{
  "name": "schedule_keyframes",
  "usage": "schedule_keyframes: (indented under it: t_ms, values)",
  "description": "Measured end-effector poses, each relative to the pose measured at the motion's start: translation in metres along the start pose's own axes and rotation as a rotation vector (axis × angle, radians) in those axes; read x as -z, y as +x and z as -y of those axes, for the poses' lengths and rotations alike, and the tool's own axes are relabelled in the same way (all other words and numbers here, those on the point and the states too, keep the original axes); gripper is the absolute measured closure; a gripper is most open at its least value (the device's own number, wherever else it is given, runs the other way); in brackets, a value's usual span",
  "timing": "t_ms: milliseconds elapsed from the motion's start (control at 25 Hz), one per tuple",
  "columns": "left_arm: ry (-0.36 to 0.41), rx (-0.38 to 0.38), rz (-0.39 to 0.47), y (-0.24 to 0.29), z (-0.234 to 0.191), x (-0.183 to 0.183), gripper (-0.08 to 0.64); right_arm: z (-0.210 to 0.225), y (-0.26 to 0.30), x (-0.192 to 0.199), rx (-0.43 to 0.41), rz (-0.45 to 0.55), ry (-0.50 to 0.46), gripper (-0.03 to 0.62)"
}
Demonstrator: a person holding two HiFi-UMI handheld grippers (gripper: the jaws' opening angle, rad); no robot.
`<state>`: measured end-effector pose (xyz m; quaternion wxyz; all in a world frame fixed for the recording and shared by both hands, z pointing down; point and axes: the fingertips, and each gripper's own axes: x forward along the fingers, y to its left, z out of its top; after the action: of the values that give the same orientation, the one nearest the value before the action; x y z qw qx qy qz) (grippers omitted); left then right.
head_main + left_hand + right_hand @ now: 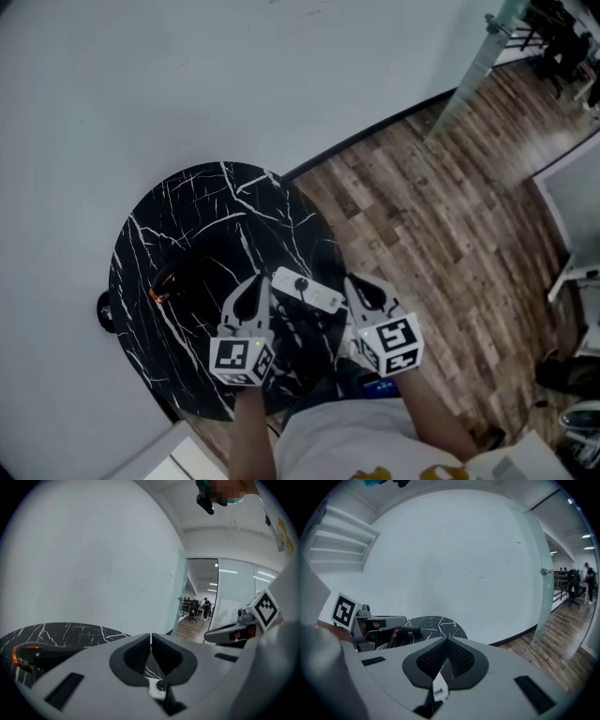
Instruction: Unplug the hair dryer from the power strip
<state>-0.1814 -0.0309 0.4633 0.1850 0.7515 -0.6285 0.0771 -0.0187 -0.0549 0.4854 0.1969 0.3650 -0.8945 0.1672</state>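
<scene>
A white power strip (pixel 307 291) lies near the front of the round black marble table (pixel 216 202), with a black plug (pixel 302 284) in it. The dark hair dryer (pixel 176 279), with an orange part, lies to its left; it also shows in the left gripper view as the hair dryer (pixel 27 656). My left gripper (pixel 254 281) is shut and empty just left of the strip. My right gripper (pixel 356 283) is shut and empty just right of it. Below the shut jaws the power strip (pixel 156 689) shows, and likewise the power strip (pixel 439 689).
The table stands against a pale curved wall (pixel 187 84). Wood-plank floor (pixel 441 216) lies to the right, with a glass partition (pixel 551 569) beyond. Dark cord lies between the grippers at the table's front, hard to make out.
</scene>
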Motion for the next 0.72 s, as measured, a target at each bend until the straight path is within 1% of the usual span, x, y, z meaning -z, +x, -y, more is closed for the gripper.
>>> schedule_keyframes:
  t_ms: [80, 200, 320, 400, 480, 560, 640, 720]
  values:
    - [-0.012, 0.005, -0.007, 0.002, 0.001, 0.004, 0.561, 0.000, -0.001, -0.002, -0.029, 0.006, -0.008, 0.595]
    - [-0.013, 0.025, -0.029, 0.006, 0.005, 0.011, 0.561, -0.002, -0.003, 0.003, -0.062, -0.027, -0.015, 0.595]
    - [0.031, 0.072, -0.080, 0.011, 0.009, 0.020, 0.561, -0.005, 0.001, 0.017, -0.073, -0.060, -0.001, 0.594]
    - [0.080, 0.103, -0.118, 0.016, 0.009, 0.027, 0.561, -0.009, 0.008, 0.022, -0.073, -0.078, -0.018, 0.594]
    - [0.117, 0.134, -0.148, 0.015, 0.011, 0.033, 0.561, -0.019, 0.010, 0.024, -0.096, -0.103, -0.033, 0.594]
    - [0.124, 0.163, -0.168, 0.013, 0.013, 0.039, 0.561, -0.026, 0.011, 0.029, -0.116, -0.137, -0.033, 0.594]
    - [0.126, 0.187, -0.188, 0.017, 0.010, 0.043, 0.561, -0.028, 0.014, 0.030, -0.126, -0.135, -0.031, 0.594]
    - [0.139, 0.211, -0.213, 0.021, 0.008, 0.049, 0.561, -0.030, 0.015, 0.033, -0.132, -0.160, -0.050, 0.592]
